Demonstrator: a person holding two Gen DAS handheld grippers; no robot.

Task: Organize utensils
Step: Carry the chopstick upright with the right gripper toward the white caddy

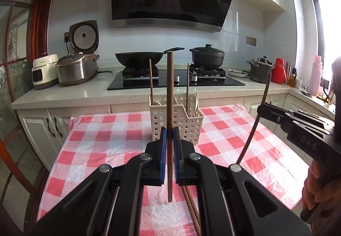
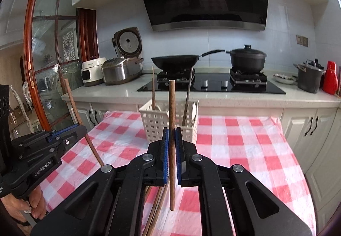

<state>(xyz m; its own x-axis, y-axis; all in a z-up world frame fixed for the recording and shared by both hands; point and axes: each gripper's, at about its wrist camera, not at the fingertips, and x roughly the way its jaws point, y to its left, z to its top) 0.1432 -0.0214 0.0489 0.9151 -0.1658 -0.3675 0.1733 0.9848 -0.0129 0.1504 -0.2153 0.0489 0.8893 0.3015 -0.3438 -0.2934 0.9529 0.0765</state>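
L gripper [image 1: 169, 140]: jaws nearly closed, blue pads pinching 1 brown wooden chopstick [image 1: 169, 95], held roughly upright, lower tip hanging clear above the checked tablecloth [image 1: 102, 146], upper end rising past the basket rim. R gripper [image 2: 172, 140]: same state, jaws nearly closed on a 2nd chopstick [image 2: 171, 112], also near upright, lower tip off the cloth. In L view the R gripper [image 1: 261, 110] shows at the right edge w/ its chopstick [image 1: 259, 118] slanting through the jaws, person's hand [image 1: 315, 189] on the grip below. In R view the L gripper [image 2: 82, 129] sits at the left edge, its stick [image 2: 78, 118] tilted, hand [image 2: 32, 204] underneath. White slotted basket [image 1: 187, 123] stands on the table near its far edge, about mid-width, just in front of the kitchen counter [image 1: 74, 95]. Basket has at least 2 compartments: left one holds 1 thin stick [image 1: 150, 80], right one holds 1 dark thin utensil [image 1: 187, 84] plus a pale spoon-like piece [image 1: 194, 103]; exact type cannot tell. More loose chopsticks [image 1: 192, 210] lie on the cloth near the table's near edge, under the L gripper; count unclear, partly hidden. Same pieces [image 2: 155, 212] seen below the R gripper.
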